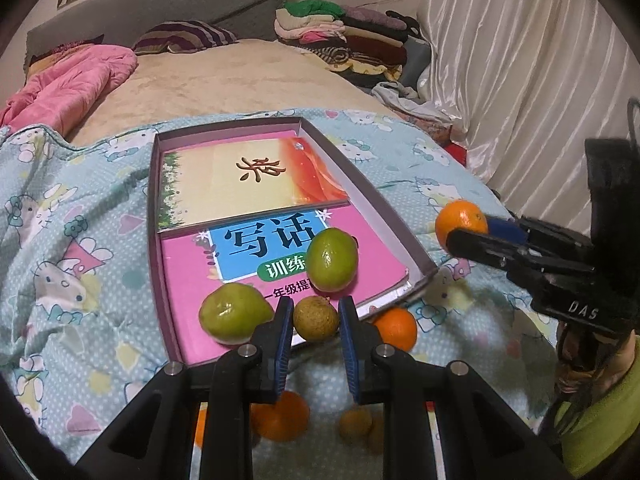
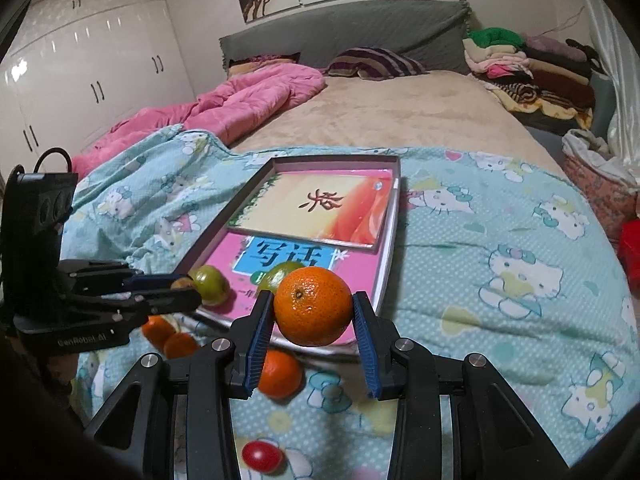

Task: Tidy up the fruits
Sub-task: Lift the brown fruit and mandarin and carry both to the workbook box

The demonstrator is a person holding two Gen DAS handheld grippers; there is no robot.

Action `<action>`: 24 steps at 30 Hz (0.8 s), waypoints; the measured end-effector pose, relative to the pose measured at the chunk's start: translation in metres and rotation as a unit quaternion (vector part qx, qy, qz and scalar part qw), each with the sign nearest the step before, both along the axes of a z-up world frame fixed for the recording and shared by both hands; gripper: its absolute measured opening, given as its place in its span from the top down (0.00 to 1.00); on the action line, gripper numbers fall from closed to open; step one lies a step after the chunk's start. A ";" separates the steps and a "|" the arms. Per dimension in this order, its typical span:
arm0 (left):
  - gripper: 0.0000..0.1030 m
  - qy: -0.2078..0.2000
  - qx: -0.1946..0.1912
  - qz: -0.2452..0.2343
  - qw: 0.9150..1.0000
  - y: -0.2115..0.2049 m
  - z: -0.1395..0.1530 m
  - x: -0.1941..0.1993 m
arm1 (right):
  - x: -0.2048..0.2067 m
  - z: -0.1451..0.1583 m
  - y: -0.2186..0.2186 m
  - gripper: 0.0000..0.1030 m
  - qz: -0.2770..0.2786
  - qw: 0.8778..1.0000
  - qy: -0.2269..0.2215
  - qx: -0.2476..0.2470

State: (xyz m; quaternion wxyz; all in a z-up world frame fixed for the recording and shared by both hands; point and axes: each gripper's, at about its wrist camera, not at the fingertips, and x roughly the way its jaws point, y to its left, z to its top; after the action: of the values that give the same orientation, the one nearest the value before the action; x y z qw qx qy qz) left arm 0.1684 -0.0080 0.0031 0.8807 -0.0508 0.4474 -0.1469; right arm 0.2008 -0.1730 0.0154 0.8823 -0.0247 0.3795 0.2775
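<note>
The right gripper (image 2: 313, 312) is held level above the near edge of the shallow cardboard tray (image 1: 384, 196), its blue ribbed pads pressed to both sides of a round, dimpled orange (image 2: 313, 306), which it carries clear of the bedding. The left gripper (image 1: 315, 320) reaches low over the tray's near end with its fingers on either side of a small, rough tan fruit (image 1: 316, 318); the pads stand close to its skin, but whether they actually squeeze it is hard to say from this angle. Just left of that fruit a smooth green fruit (image 1: 234, 312) lies on the pink glossy book (image 1: 372, 268) inside the tray, and a second green fruit (image 1: 332, 260), oval and shiny, sits farther in on the same cover. A cream and orange book (image 1: 248, 184) fills the tray's far half. On the soft blue cartoon-print quilt (image 1: 60, 248), beside the tray's near corner, lies another orange (image 1: 396, 328), with more oranges and tan fruits under the left gripper's arms. A small red glossy fruit (image 2: 262, 456) rests on the quilt beneath the right gripper.
</note>
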 end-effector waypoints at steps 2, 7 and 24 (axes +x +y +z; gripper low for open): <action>0.78 0.001 0.004 0.000 1.000 -0.002 -0.004 0.004 | 0.006 0.002 0.001 0.61 0.000 1.000 -0.001 0.000; 0.78 0.010 0.002 0.001 1.000 -0.004 -0.013 0.014 | 0.017 0.007 0.007 0.61 0.002 1.000 -0.007 -0.005; 0.78 0.029 0.010 -0.001 1.000 -0.009 -0.035 0.028 | 0.030 -0.015 0.020 0.61 0.010 0.999 0.006 -0.042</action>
State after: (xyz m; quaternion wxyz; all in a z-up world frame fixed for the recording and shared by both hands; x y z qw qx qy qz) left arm 0.1966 -0.0171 -0.0324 0.8678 -0.0459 0.4738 -0.1423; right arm 0.2309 -0.1534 0.0008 0.8756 -0.0635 0.3954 0.2701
